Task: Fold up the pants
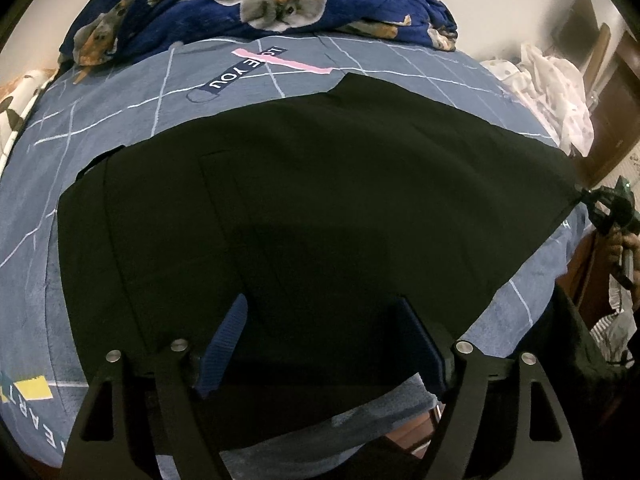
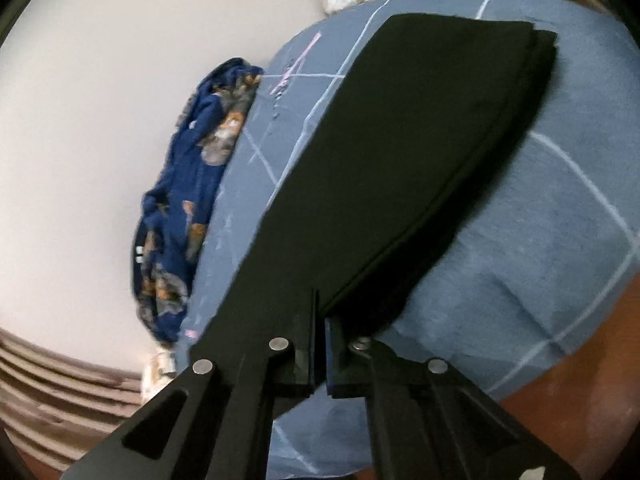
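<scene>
Black pants lie spread flat on a blue-grey bed sheet with white lines. My left gripper hovers open over the near part of the pants; its blue pads stand wide apart and grip nothing. At the far right, my right gripper pinches the pants' corner, which is drawn out to a point. In the right wrist view the right gripper is shut on the near edge of the pants, which stretch away doubled over the sheet.
A dark blue animal-print blanket is bunched along the bed's far side by the wall, seen too as the blanket. White patterned cloth lies at the right end. A hand holds the right gripper beyond the bed's edge.
</scene>
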Tool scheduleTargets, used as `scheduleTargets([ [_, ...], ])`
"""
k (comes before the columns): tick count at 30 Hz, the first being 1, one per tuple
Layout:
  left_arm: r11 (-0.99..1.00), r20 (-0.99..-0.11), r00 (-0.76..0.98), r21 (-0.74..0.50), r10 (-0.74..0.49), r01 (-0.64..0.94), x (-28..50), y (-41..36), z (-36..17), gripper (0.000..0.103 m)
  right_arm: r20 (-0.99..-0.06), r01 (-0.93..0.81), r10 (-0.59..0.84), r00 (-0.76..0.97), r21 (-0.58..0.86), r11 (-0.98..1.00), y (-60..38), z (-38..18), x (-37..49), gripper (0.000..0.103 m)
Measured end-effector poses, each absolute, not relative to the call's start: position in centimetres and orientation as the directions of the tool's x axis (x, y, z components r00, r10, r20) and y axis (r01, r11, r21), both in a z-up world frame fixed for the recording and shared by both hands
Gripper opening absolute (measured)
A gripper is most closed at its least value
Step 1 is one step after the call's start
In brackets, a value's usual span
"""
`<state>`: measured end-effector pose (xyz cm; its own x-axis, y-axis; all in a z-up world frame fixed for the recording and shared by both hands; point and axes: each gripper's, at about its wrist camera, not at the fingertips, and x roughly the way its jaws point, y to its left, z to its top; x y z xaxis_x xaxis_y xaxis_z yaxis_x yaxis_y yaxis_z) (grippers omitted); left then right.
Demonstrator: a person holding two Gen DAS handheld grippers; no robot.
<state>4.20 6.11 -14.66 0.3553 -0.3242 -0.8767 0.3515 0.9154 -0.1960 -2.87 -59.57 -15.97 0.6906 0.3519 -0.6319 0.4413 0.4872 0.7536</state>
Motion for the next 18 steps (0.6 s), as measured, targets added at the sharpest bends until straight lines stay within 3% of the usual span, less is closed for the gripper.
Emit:
scheduleTargets([
  [5,0.912,-0.872,0.343,-0.231,-0.349,0.339,4.4,6.8,-14.6,0.078,-0.697,0.487,0.307,0.648,0.69,0.535,-59.7,-16.3,-2.7,0.001],
  [8,0.911,-0.869,0.341,-0.245,-0.359,0.332,4.4,7.2,-14.6,0.078,-0.668,0.476,0.323,0.67,0.721,0.504,-60.1,-16.4,-3.2,0.002],
  [10,0.91,-0.865,0.343,-0.257,-0.367,0.326,4.4,7.4,-14.7,0.078,-0.634,0.441,0.348,0.69,0.75,0.492,-59.9,-16.2,-3.3,0.009],
  [14,0.91,-0.864,0.347,-0.252,-0.365,0.328,4.1,7.2,-14.7,0.079,-0.566,0.381,0.415,0.713,0.809,0.447,-59.3,-15.8,-3.3,0.014],
  [18,0.912,-0.868,0.349,-0.236,-0.353,0.336,4.0,6.9,-14.7,0.082,-0.543,0.349,0.472,0.695,0.828,0.439,-57.2,-16.0,-3.0,0.015],
])
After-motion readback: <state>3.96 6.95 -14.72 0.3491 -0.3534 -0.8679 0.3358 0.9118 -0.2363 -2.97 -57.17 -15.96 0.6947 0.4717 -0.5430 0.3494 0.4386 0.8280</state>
